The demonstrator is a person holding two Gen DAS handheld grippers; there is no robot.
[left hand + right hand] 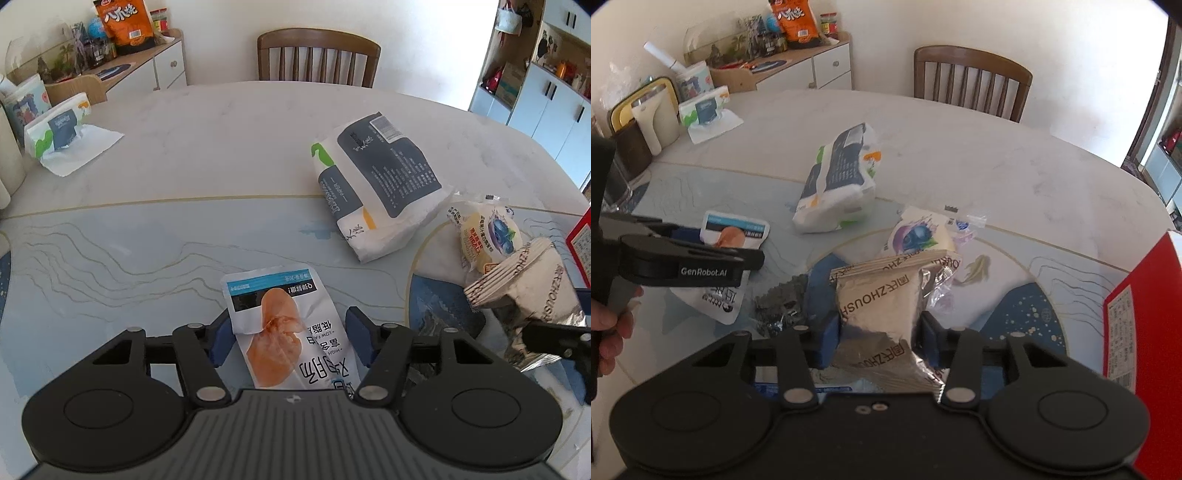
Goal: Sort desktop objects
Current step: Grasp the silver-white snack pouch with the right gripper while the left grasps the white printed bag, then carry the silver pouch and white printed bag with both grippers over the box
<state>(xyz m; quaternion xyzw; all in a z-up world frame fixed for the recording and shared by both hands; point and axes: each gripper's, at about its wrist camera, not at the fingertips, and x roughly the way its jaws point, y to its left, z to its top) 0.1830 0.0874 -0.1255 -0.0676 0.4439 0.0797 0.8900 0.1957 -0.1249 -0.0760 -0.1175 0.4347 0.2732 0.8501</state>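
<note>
1. Left gripper (291, 338): blue pads flank the chicken-breast pouch (284, 328), which lies flat on the table (221, 155); the left pad touches its edge, the right pad stands just clear.
2. Tissue pack (376, 184): lies on the table beyond the pouch, apart from both grippers.
3. Blueberry pastry (487, 236): rests just behind the silver packet.
4. Right gripper (881, 334): fingers pinch the silver snack packet (886, 314) from both sides.
5. Red box (1145, 314): stands at the table's right edge.
</note>
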